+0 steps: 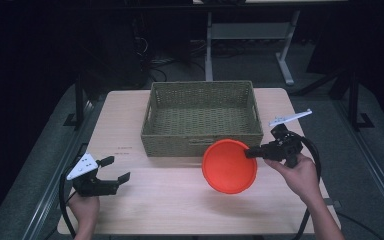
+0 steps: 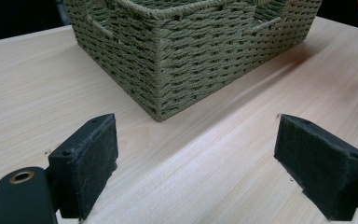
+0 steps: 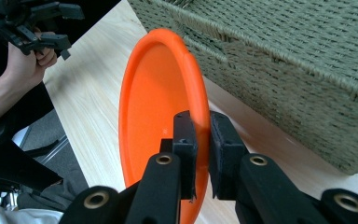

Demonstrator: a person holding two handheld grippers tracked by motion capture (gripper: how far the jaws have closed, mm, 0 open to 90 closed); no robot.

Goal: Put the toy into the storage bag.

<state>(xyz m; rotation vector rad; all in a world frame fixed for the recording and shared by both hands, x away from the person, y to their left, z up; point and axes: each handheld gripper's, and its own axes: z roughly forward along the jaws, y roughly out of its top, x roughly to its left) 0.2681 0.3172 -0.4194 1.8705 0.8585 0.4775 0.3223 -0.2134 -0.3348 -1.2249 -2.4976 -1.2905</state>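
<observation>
Orange plate (image 1: 229, 166) clamped by its rim in right gripper (image 1: 250, 153), jaws pinched tight on the edge; same grip seen close in the right gripper view, pads on either side of the rim (image 3: 200, 140). Plate tilted, lifted clear of table (image 1: 130, 210), hanging over the near-right part of the tabletop, just in front of the near wall of the wicker basket (image 1: 202, 117). Top edge of plate overlapping the basket's near rim in the high view; touching or merely in front, hard to say from that angle.

Left gripper (image 1: 117, 170) parked near the table's near-left corner, jaws spread wide, nothing between them; left gripper view aimed across bare wood at a corner of the basket (image 2: 158, 70).

Step in hand, by judgement: carry phase, plate picked up and on its way to the basket, not yet over the rim.

Next move calls for: more height to clear the near wall, then forward travel over the basket's open interior, levelling or lowering before release. Risk: rim catching the weave if brought forward too low.
</observation>
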